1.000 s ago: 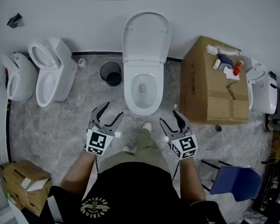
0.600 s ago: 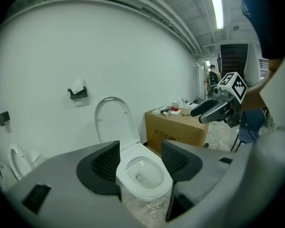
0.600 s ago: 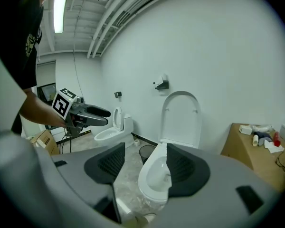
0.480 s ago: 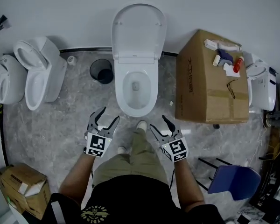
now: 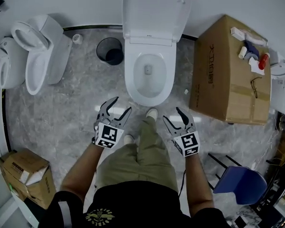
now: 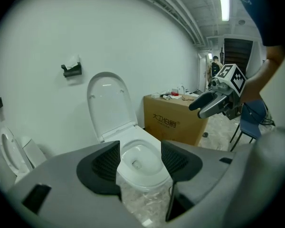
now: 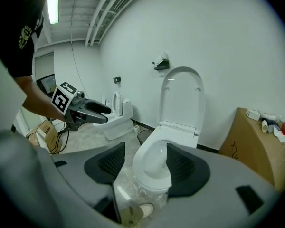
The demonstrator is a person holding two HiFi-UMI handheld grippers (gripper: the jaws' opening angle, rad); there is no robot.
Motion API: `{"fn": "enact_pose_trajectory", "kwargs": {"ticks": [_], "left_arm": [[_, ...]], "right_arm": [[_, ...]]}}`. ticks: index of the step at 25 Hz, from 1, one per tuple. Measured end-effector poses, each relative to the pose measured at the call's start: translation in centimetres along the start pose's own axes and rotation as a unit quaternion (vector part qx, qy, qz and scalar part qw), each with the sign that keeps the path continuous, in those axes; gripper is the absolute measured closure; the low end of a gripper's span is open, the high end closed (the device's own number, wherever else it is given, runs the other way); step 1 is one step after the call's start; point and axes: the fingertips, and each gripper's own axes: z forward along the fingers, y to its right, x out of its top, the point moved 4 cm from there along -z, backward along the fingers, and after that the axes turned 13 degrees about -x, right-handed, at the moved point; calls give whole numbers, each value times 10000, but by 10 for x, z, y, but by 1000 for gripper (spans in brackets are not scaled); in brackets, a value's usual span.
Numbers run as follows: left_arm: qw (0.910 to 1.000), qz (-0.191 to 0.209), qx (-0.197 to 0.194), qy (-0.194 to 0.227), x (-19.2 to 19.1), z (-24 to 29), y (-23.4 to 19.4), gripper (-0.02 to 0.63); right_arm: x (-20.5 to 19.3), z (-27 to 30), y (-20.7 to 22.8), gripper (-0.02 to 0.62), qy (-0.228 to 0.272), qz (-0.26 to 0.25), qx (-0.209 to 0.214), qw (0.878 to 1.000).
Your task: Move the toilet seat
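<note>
**Item:** toilet seat (image 5: 155, 11).
**Location:** ahead of and above both tongs, beyond the bowl (image 5: 148, 75), well apart from either.
**Attitude:** raised and leaning back toward the wall (image 5: 90, 1). It is probably past its balance point, so it stands unaided.
**Long axis:** near vertical, with the hinge end low at the bowl's rear and the rounded free end up. The underside faces the tongs.
**Left tongs** (image 5: 122, 104): jaws wide apart, nothing between them.
**Right tongs** (image 5: 172, 114): jaws apart, empty.
**Placement:** both sit just short of the bowl's front, apparently ready to reach in for the seat.
</note>
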Motion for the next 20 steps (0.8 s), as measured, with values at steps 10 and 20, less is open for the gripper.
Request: {"fn": "enact_pose_trajectory", "kwargs": {"ticks": [10,20], "left_arm": [[9980,-409,42,-483,-90,46,-5,351],[9926,-528,-161,-1086,-175,108,0,351]], "right_arm": [[-84,63,-1,330,-580,-134,33,9982],[-160,119,-1,330,-1118,-322,281,9928]]}}
